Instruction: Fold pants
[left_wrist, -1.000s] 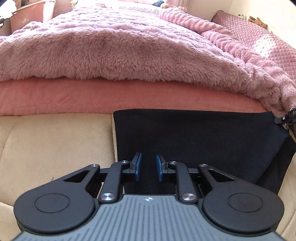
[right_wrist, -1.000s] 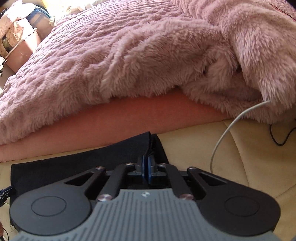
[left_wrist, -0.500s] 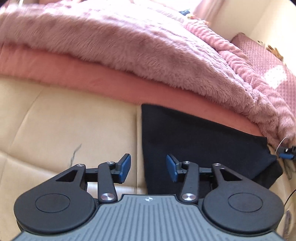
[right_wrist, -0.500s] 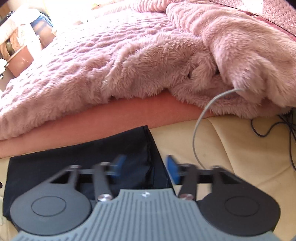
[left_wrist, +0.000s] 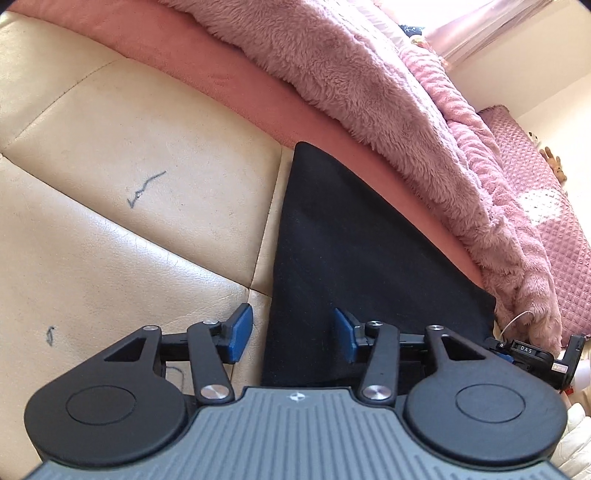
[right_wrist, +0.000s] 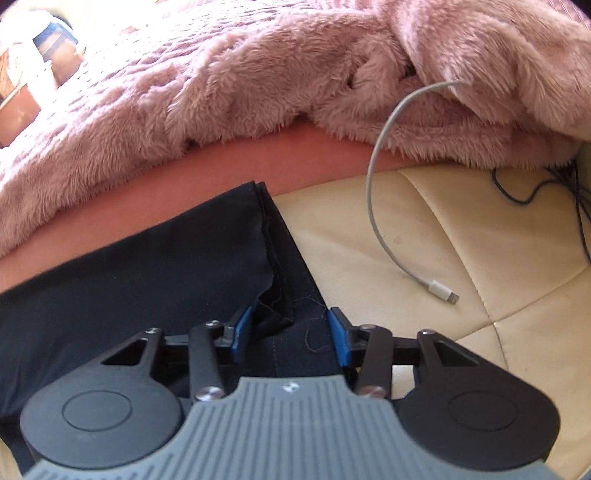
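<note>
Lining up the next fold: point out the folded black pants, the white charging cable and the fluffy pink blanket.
Folded black pants (right_wrist: 155, 266): right wrist view, flat top layer.
White charging cable (right_wrist: 373, 192): right wrist view, middle of its curve.
Fluffy pink blanket (right_wrist: 207, 81): right wrist view, its plush surface.

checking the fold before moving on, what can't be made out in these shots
- Near edge of the black pants: left wrist view, hidden under the gripper body.
- Their far-left end: right wrist view, cut off by the frame edge.
- White cable: upper end hidden under the pink blanket.
</note>
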